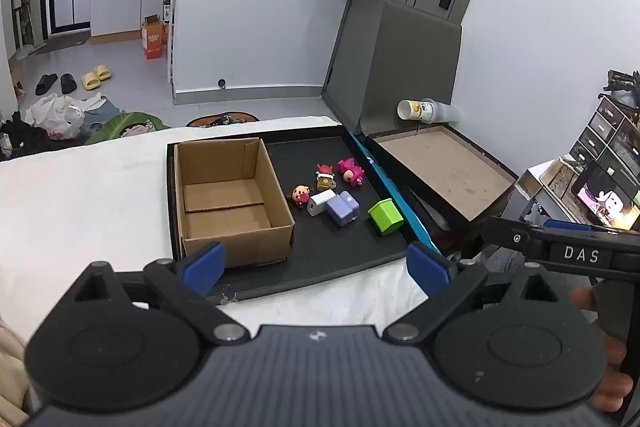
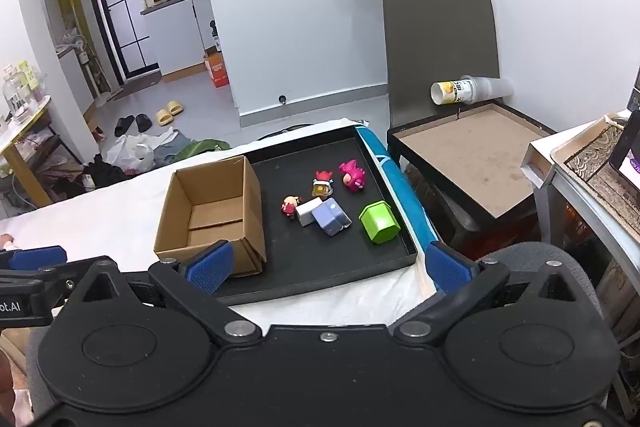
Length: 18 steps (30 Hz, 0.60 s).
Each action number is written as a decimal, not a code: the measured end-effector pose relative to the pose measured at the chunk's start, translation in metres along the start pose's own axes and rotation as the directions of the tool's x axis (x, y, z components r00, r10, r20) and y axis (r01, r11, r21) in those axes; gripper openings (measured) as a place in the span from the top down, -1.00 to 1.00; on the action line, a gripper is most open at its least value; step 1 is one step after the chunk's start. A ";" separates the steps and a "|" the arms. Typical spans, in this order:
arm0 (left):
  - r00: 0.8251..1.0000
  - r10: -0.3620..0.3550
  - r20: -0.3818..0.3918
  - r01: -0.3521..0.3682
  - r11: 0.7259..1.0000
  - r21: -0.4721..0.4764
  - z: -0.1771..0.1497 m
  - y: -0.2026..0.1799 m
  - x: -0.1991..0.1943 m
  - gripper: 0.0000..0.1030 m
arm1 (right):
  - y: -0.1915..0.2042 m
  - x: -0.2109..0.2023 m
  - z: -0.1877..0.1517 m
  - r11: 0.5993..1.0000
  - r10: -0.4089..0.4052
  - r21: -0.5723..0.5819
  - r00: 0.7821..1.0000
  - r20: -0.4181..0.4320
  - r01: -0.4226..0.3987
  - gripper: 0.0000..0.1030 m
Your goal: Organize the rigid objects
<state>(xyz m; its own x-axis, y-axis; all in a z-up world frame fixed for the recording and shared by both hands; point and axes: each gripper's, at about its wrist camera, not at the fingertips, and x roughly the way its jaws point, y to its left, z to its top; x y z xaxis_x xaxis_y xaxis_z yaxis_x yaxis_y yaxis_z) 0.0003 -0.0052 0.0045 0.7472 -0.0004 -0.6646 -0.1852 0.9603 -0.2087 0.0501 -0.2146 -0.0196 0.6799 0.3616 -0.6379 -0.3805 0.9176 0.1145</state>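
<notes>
An open cardboard box (image 1: 228, 195) (image 2: 212, 211) stands empty on the left of a black tray (image 1: 320, 267) (image 2: 320, 275). To its right lie several small items: a green block (image 1: 385, 215) (image 2: 379, 221), a lilac block (image 1: 342, 207) (image 2: 331, 215), a white block (image 1: 321, 203) (image 2: 307, 211), a pink figure (image 1: 351, 171) (image 2: 352, 175), a red-and-yellow figure (image 1: 325, 176) (image 2: 322, 183) and a small round-headed figure (image 1: 300, 195) (image 2: 289, 205). My left gripper (image 1: 314, 269) and right gripper (image 2: 328, 267) hover open before the tray's near edge, holding nothing.
The tray rests on a white cloth-covered surface (image 1: 80, 195). Right of it stands a low brown-topped table (image 2: 472, 159) with a tipped cup (image 2: 456, 91) and a grey chair back (image 2: 436, 39). A shelf with a phone screen (image 1: 604, 203) is at far right.
</notes>
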 end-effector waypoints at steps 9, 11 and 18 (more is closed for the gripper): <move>1.000 -0.002 0.005 0.002 1.000 -0.005 0.000 0.002 -0.004 -0.88 | 0.001 0.000 -0.001 1.000 -0.003 -0.006 1.000 0.001 0.003 -1.00; 1.000 -0.002 0.006 0.002 1.000 -0.005 0.000 0.002 -0.005 -0.88 | 0.000 0.000 -0.002 1.000 -0.004 -0.006 1.000 0.001 0.004 -1.00; 1.000 -0.004 0.006 0.004 1.000 -0.003 0.000 -0.001 -0.003 -0.88 | -0.002 -0.001 -0.001 1.000 -0.014 -0.012 1.000 0.007 0.014 -1.00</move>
<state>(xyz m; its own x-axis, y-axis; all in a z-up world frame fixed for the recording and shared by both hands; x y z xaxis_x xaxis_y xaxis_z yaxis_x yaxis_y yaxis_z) -0.0012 -0.0056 0.0067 0.7517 -0.0023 -0.6595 -0.1841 0.9595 -0.2132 0.0497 -0.2164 -0.0196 0.6894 0.3503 -0.6340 -0.3786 0.9205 0.0969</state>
